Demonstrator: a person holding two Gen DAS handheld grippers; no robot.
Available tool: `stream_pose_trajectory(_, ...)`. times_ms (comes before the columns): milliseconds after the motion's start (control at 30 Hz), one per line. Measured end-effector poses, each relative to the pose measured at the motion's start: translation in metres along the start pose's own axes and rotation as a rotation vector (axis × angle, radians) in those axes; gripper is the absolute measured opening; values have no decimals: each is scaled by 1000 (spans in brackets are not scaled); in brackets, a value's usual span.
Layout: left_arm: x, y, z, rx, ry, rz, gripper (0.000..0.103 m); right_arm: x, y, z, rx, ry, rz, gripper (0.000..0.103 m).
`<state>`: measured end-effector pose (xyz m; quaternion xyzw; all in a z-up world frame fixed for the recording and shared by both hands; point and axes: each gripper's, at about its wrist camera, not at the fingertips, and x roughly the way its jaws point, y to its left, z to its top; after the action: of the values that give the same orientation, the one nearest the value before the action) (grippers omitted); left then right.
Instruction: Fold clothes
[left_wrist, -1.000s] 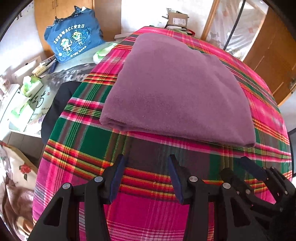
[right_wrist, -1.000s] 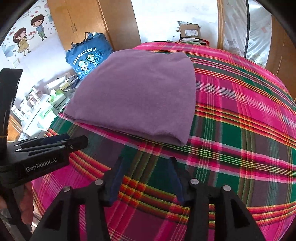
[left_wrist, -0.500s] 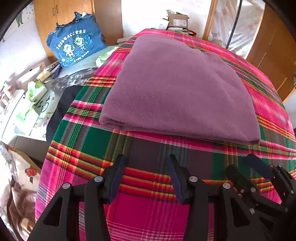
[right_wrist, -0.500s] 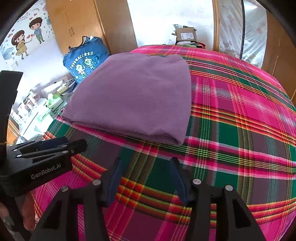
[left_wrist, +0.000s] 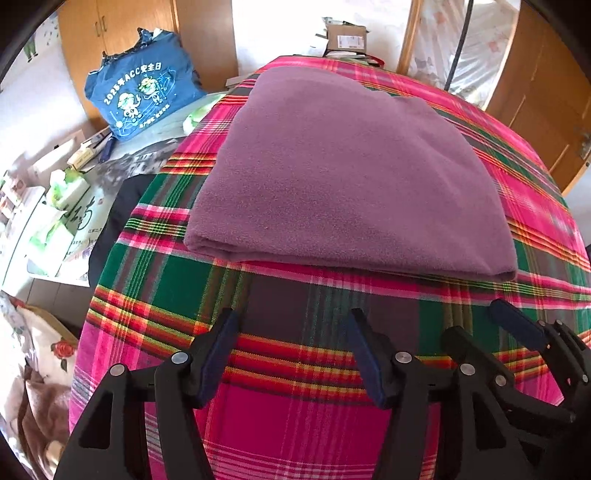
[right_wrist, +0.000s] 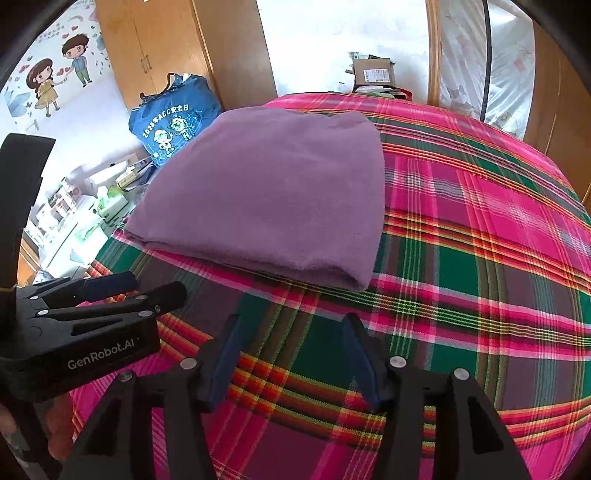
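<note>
Black jaws on both tools, blue-padded, opening at this moment and clamped on nothing. Left gripper (left_wrist: 291, 350) apart over bare plaid, a touch wider than a second ago; right gripper (right_wrist: 290, 356) likewise spreading, nothing between the pads. Each visible from the other's camera: right tool at the lower right edge of the left view, left tool at the lower left of the right view, side by side and near one another, both short of the cloth.

Just beyond the tips: purple fleece garment (left_wrist: 351, 177), folded into a flat rectangle, doubled edge toward the cameras, lying on the plaid bedspread (left_wrist: 295, 413) and touched by neither tool. Same place and same shape as a second ago; only the view slightly shifted, the near fold sitting a little lower in the left picture.

Meaning for the task, as a judgement: release done, fold looking complete and tidy, no loose sleeve or corner showing from here. Either finished, or jaws readied for one more fold across the near edge; cannot tell which.

Further out: blue printed tote bag (left_wrist: 142, 96) beyond the bed's left side, tissue packs and boxes below it, cardboard box (right_wrist: 373, 72) past the far end, wooden wardrobe doors (right_wrist: 147, 48) and a cartoon wall sticker at the far left.
</note>
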<state>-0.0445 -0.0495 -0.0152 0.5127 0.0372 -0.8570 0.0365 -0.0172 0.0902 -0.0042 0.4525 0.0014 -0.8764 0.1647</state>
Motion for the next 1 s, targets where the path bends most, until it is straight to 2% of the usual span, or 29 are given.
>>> stream_pose_trajectory(667,-1,0,-2,-4,-15,6,64,-1,3,-4,-23,-13,5,56)
stream_pose_trajectory(1000,-3,-2,-3,-10,-20,13,64,-1,-4,-3,9,-29,-39,56)
